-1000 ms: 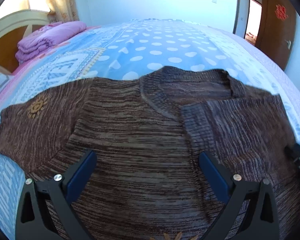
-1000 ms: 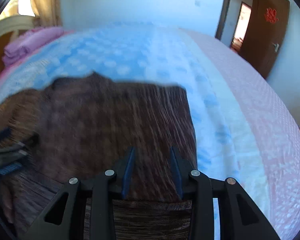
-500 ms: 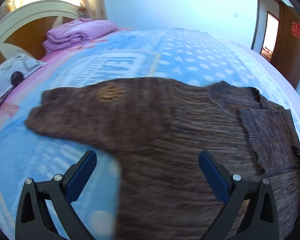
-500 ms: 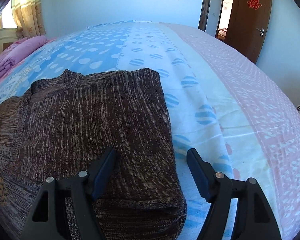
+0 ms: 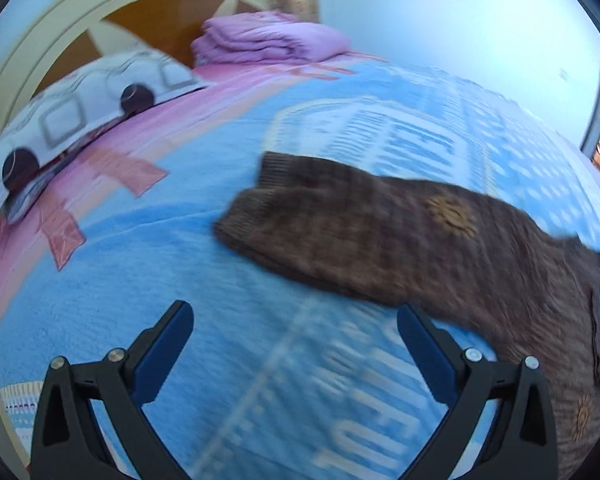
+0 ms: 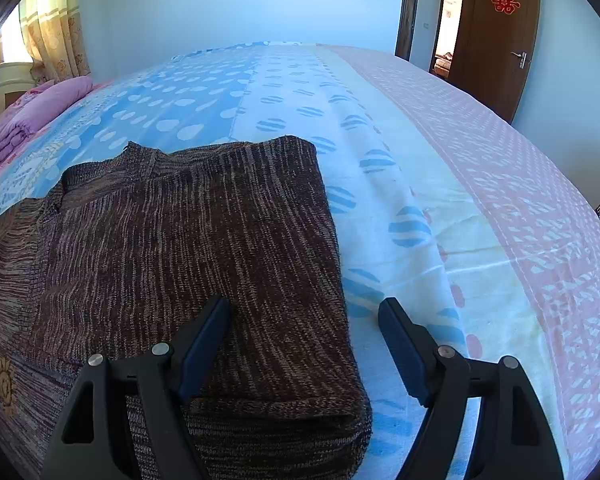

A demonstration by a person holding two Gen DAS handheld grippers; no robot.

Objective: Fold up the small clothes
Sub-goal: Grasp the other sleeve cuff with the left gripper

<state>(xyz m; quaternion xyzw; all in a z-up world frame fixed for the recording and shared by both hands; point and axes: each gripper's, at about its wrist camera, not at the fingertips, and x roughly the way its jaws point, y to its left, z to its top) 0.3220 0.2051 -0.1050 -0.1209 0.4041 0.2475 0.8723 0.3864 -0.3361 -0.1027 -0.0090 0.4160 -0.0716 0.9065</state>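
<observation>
A brown knit sweater [image 6: 188, 232] lies flat on the bed, its right side folded over the body into a straight edge. My right gripper [image 6: 304, 302] hovers over that folded edge with its jaws opening. The left finger is above the knit and the right finger above the sheet, and the pads press on nothing. In the left wrist view the sweater's unfolded sleeve [image 5: 340, 232] stretches out to the left, with a small sun motif [image 5: 452, 212] on it. My left gripper [image 5: 292, 312] stands open over bare blue bedspread, just short of the sleeve.
The patterned bedspread [image 6: 420, 160] runs blue, white and pink from left to right. A folded pink blanket [image 5: 268, 40] and a pillow [image 5: 80, 112] lie by the cream headboard [image 5: 44, 40]. A brown door [image 6: 500, 32] stands at the far right.
My left gripper has swept left from over the sweater's body to the sleeve and bare bedspread. My right gripper's jaws have widened from nearly shut, and the folded edge lies flat.
</observation>
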